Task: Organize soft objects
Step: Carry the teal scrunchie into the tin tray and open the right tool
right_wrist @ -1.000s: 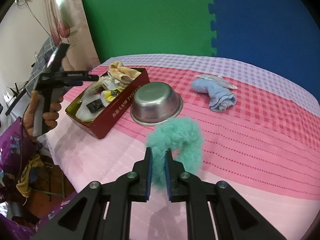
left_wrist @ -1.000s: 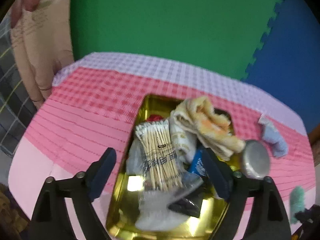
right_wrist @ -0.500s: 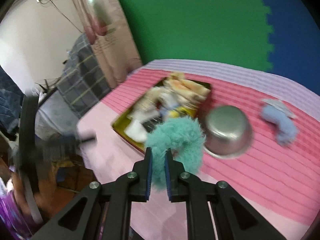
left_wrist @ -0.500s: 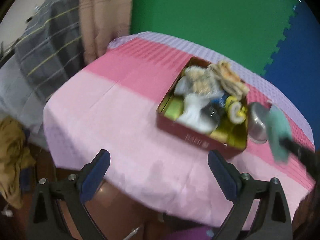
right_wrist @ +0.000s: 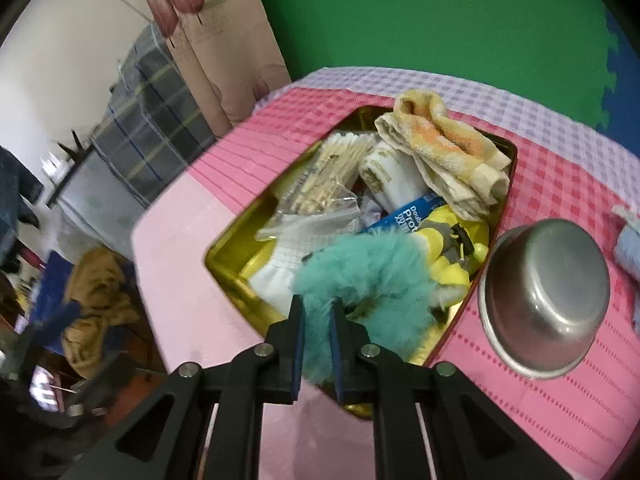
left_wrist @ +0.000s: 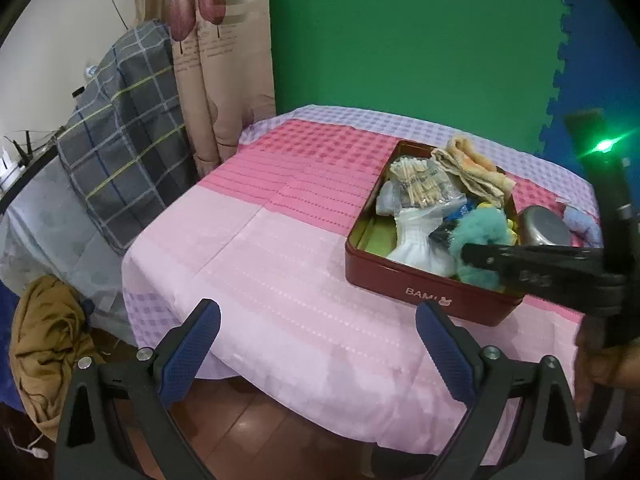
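Observation:
My right gripper (right_wrist: 318, 312) is shut on a fluffy teal scrunchie (right_wrist: 368, 276) and holds it over the near end of the red tin (right_wrist: 228, 280). The tin (left_wrist: 404, 280) holds a folded yellow towel (right_wrist: 444, 152), a bag of cotton swabs (right_wrist: 336, 172), white cloth and a yellow toy (right_wrist: 452, 248). In the left wrist view the right gripper (left_wrist: 472, 254) reaches in from the right with the scrunchie (left_wrist: 478, 236). My left gripper (left_wrist: 316, 340) is open and empty, back off the table's near edge. A light blue sock (right_wrist: 628, 248) lies right of the bowl.
An upturned steel bowl (right_wrist: 548, 292) stands on the pink checked tablecloth (left_wrist: 280, 240) right of the tin. A plaid-covered chair (left_wrist: 120, 152) and a curtain (left_wrist: 212, 60) stand left of the table. Brown cloth (left_wrist: 44, 340) lies on the floor.
My right gripper has carried the teal scrunchie left, from beside the bowl to over the tin. My left gripper has pulled back from above the tin to beyond the table's near edge.

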{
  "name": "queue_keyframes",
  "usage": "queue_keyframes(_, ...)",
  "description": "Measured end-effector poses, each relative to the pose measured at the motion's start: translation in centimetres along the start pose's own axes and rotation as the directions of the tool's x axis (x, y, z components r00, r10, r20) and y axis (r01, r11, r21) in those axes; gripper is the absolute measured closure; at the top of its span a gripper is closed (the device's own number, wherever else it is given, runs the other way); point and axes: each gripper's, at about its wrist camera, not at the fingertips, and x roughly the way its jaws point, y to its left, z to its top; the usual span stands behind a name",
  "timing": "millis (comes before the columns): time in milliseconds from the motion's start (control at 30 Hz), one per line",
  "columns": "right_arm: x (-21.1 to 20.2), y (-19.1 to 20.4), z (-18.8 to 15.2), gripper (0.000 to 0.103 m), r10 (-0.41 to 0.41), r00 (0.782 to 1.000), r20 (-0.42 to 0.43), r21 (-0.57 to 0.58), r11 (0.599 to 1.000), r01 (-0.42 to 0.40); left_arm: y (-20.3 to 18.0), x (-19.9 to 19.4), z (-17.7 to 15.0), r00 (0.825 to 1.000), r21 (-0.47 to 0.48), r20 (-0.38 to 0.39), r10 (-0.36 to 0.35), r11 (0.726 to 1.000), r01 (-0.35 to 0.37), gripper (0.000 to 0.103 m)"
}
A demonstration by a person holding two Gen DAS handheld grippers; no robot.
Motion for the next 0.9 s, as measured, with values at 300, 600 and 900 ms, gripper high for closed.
queue_keyframes(300, 2.1, 0.5, -0.2, 0.089, -0.049, 0.998, -0.032, -0.037, 0.998, 0.048, 0.1, 0.7, -0.1, 0.999, -0.013, -0.042, -0.031, 0.999, 0.03, 0.006)
queue_keyframes(600, 0.6, 0.1, -0.4, 0.085, -0.039, 0.999, 0.012, -0.029, 0.999, 0.04, 0.0, 1.3, -0.4, 0.997, -0.015, -0.074, -0.032, 0.999, 0.031, 0.006)
queue_keyframes(900, -2.2, -0.6, -1.5, 0.071, 0.042, 0.996, 0.084, -0.008, 0.999, -0.042, -0.4, 1.6, -0.6, 0.996, -0.001, -0.091, -0.025, 1.0, 0.025, 0.006)
